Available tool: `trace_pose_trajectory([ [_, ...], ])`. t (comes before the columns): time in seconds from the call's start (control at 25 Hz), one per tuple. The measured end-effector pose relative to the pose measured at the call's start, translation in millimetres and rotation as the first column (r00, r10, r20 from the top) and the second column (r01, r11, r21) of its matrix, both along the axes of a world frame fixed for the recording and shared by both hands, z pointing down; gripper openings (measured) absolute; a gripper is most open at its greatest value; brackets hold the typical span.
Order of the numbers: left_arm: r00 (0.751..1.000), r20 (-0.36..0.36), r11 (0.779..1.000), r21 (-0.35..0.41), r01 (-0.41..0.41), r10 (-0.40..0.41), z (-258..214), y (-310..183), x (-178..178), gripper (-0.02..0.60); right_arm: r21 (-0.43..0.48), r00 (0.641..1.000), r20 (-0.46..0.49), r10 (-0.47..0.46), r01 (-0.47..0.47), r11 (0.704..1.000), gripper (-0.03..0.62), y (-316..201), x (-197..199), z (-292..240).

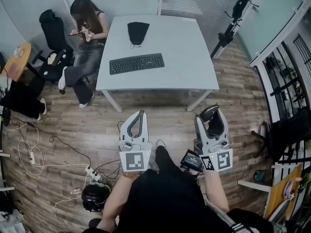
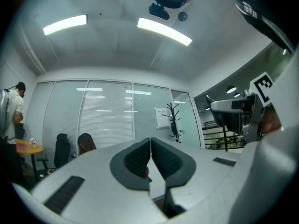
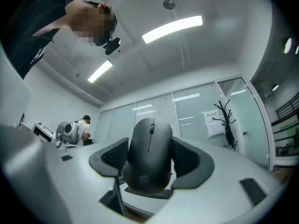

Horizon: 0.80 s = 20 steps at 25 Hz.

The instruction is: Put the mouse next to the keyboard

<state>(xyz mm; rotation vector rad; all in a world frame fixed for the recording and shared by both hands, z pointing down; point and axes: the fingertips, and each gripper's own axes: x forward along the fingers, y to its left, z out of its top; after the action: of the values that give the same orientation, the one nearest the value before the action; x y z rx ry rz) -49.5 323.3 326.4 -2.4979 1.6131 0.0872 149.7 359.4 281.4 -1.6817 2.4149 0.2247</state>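
keyboard [image 3: 145, 192] mostly hidden behind mouse [image 3: 148, 155], coat rack [image 1: 238, 6] cut by top edge, item [image 1: 77, 33] held by seated person [image 1: 90, 18] indistinct

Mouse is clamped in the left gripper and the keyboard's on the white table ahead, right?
Not quite: the mouse is clamped in the right gripper, as the right gripper view shows; the left gripper is shut and empty. The keyboard is on the white table.

Bright, even office light from long ceiling strips [image 3: 172, 29], blown out to white glare in both gripper views, soft sheen across the pale bench [image 1: 184, 52]. Heavy fisheye bending toward every edge, with black vignette in the corners of both gripper views. Soft and out of focus up close on the fingers [image 2: 135, 164], sharper further back, crisp from the head view.
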Motion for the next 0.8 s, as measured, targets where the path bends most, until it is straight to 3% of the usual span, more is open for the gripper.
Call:
trace_pose_trajectory([
  [0.12,0.998,0.067,1.000,0.029,-0.010,0.008,-2.3,-22.1,9.3,0.015,-0.005,1.000,0.004,-0.002,0.002,1.000,0.288,-22.0,9.3,2.5],
  [0.24,1.000,-0.024,1.000,-0.016,0.018,-0.018,0.3,-43.9,20.7,0.015,-0.007,1.000,0.010,-0.004,0.004,1.000,0.288,-45.3,25.6,4.6],
  [0.32,0.999,-0.041,1.000,-0.020,0.024,-0.025,0.8,-57.2,31.0,0.015,-0.009,1.000,0.016,-0.004,0.005,1.000,0.288,-61.1,37.5,6.7],
  [0.44,0.993,0.120,1.000,0.026,0.000,-0.003,0.7,-74.8,48.8,0.015,-0.011,1.000,0.025,-0.010,0.010,1.000,0.288,-84.9,53.3,9.8],
  [0.48,0.992,0.127,1.000,0.023,0.004,-0.006,1.3,-81.0,53.0,0.015,-0.010,1.000,0.028,-0.014,0.014,1.000,0.288,-92.8,57.9,10.3],
  [0.6,0.999,-0.009,0.998,-0.032,0.052,-0.052,3.5,-100.0,59.8,0.015,-0.006,0.999,0.038,-0.028,0.028,1.000,0.288,-115.7,70.4,10.4],
  [0.8,0.995,0.002,0.994,-0.046,0.095,-0.095,6.1,-122.7,68.1,0.015,-0.005,0.997,0.053,-0.049,0.049,0.999,0.288,-146.1,89.3,10.9],
])
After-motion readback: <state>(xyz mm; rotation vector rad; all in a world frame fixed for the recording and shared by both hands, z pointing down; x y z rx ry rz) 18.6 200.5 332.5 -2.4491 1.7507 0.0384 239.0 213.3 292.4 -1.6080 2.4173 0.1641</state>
